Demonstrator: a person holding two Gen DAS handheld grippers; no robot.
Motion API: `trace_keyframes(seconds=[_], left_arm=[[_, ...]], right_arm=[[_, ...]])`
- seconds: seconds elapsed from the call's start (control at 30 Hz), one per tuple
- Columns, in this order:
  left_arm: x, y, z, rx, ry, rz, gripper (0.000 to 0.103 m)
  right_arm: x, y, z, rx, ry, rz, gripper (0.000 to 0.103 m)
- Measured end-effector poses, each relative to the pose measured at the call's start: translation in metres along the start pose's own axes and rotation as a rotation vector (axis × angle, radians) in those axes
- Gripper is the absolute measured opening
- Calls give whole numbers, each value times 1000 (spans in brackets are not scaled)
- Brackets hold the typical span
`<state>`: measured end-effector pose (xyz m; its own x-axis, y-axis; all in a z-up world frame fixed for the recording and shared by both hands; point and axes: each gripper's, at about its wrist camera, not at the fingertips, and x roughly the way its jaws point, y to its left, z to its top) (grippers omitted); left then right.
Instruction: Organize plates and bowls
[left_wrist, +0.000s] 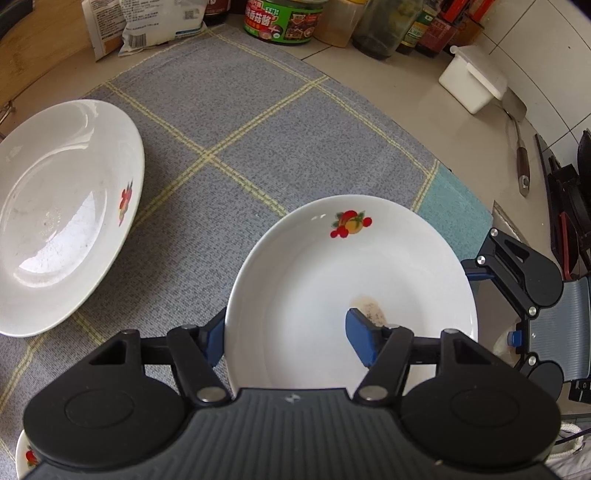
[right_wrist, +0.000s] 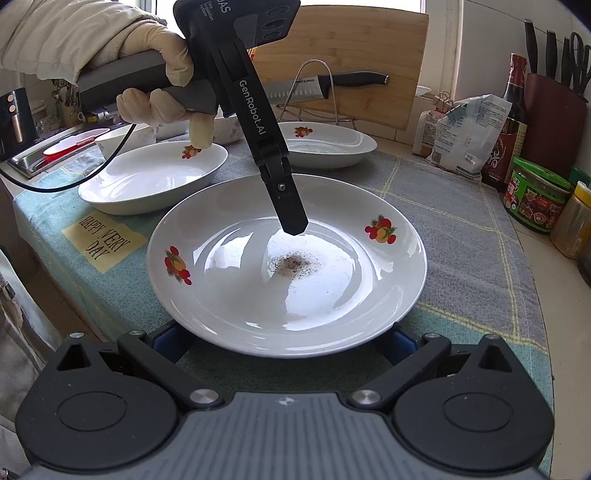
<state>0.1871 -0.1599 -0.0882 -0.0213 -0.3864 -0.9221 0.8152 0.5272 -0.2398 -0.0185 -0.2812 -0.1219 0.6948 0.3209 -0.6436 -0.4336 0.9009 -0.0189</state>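
A white plate with fruit prints and a brown stain (right_wrist: 236, 280) lies on the checked cloth (right_wrist: 454, 236). My left gripper (left_wrist: 288, 341) comes down on it from above and is shut on its rim: one blue pad (left_wrist: 213, 341) sits outside the rim, the other inside the plate (left_wrist: 364, 341). My right gripper (right_wrist: 284, 345) stands open at the plate's near edge, its blue fingertips (right_wrist: 166, 343) tucked under the rim. The same plate (left_wrist: 314, 280) and right gripper (left_wrist: 493, 306) show in the left wrist view. Two more white plates, one (right_wrist: 155, 177) at the left and one (right_wrist: 325, 144) further back, lie behind it.
A gloved hand (right_wrist: 159, 99) holds the left gripper. Jars and bottles (right_wrist: 532, 199), a bag (right_wrist: 465, 136) and a knife block (right_wrist: 554, 122) line the right side. A cutting board (right_wrist: 351, 59), a knife (right_wrist: 332, 85) and a wire rack stand behind. A white box (left_wrist: 472, 81) and a spatula (left_wrist: 521, 147) lie on the counter.
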Motion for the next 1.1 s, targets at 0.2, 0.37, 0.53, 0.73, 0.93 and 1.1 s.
trace_keyframes(seconds=[0.2, 0.37, 0.53, 0.73, 0.93, 1.1], left_arm=[[1, 0, 1, 8, 2, -9, 64], [1, 2, 1, 10, 3, -19, 65], [2, 1, 2, 20, 9, -15, 65], [3, 0, 3, 21, 13, -14, 65], [-3, 1, 3, 15, -7, -22, 65], [-9, 0, 9, 18, -28, -29, 65]], right_arm=[[0, 1, 1, 1, 7, -3, 103], [1, 1, 2, 9, 8, -3, 103], [2, 0, 3, 10, 17, -1, 103], [1, -1, 7, 14, 29, 1, 103], [-2, -1, 12, 8, 38, -2, 103], [-3, -3, 15, 0, 51, -12, 103]])
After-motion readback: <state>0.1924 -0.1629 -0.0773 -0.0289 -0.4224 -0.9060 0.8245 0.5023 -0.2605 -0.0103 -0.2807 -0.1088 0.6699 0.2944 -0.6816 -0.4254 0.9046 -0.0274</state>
